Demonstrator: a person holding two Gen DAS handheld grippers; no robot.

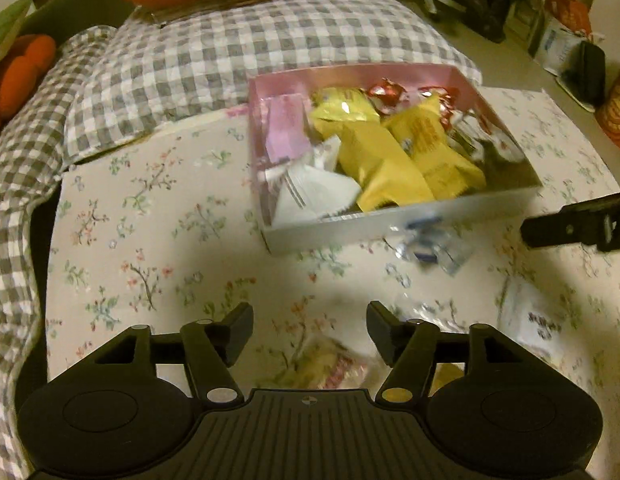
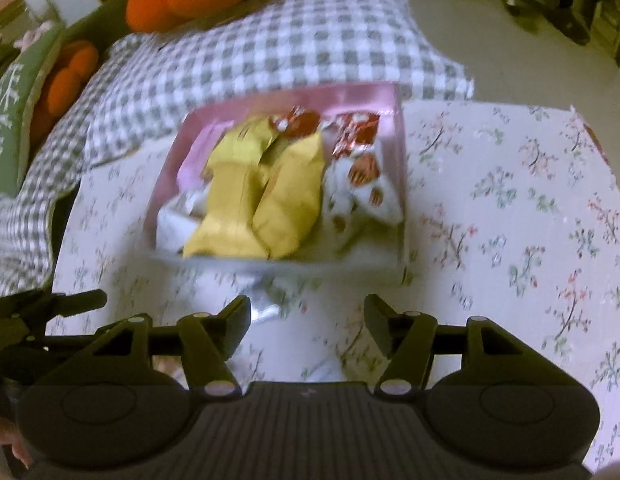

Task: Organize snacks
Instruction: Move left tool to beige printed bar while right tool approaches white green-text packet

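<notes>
Mostly yellow snack packets (image 1: pixel 394 156), boxed

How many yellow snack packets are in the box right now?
2. Both yellow packets lie side by side in the middle of the box: one left, one right. Others may be hidden beneath.

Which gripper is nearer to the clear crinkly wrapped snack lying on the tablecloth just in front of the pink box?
Right. The right gripper hangs open just short of the clear crinkly wrapped snack, which lies by its left finger. The left gripper, also open, is further back.
</notes>
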